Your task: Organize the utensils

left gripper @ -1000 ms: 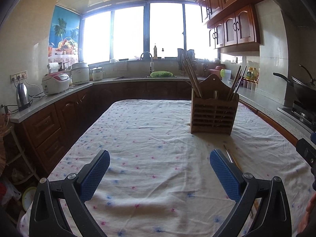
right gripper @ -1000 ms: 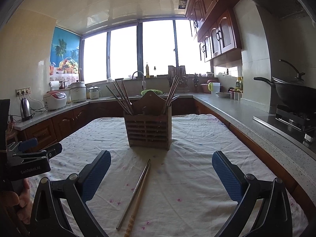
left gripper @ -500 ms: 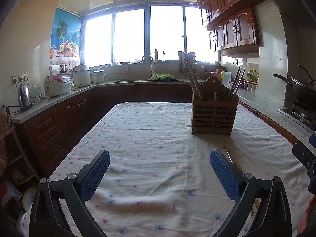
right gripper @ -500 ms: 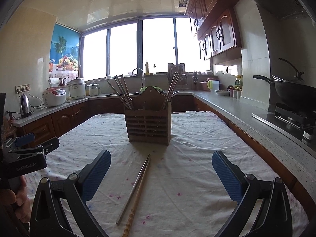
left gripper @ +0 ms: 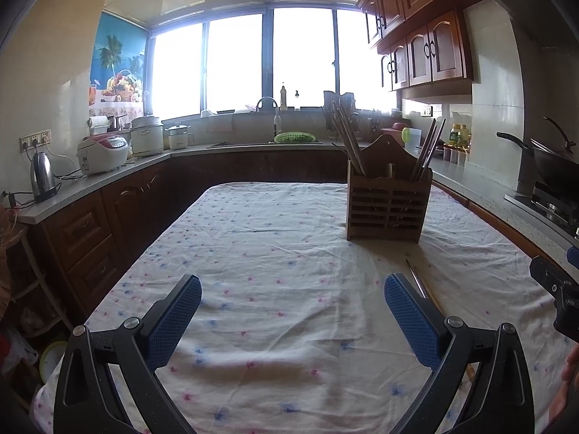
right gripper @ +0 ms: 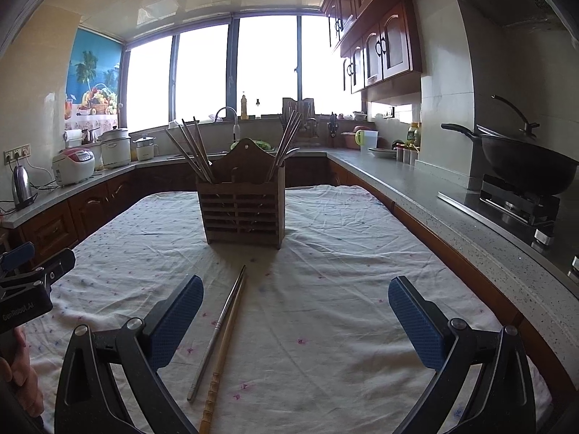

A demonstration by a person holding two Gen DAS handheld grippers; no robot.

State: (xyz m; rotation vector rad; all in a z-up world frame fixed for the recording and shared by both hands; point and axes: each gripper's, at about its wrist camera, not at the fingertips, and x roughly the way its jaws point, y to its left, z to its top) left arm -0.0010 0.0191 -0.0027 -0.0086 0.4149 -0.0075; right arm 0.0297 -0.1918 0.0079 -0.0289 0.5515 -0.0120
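Wooden holder (right gripper: 243,202) mid-table; chopsticks (right gripper: 220,322) between spread right gripper (right gripper: 295,320); left gripper (left gripper: 291,320) spread over bare cloth

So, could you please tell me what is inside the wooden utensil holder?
Chopsticks lean out of the wooden utensil holder's left compartment, more out of the right. Their lower ends are hidden behind its slats.

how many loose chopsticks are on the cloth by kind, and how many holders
metal chopstick: 1
bamboo chopstick: 1
wooden holder: 1
total: 3
The two chopsticks lie side by side on the cloth in front of the holder; the sticks already standing in it are too bunched to count.
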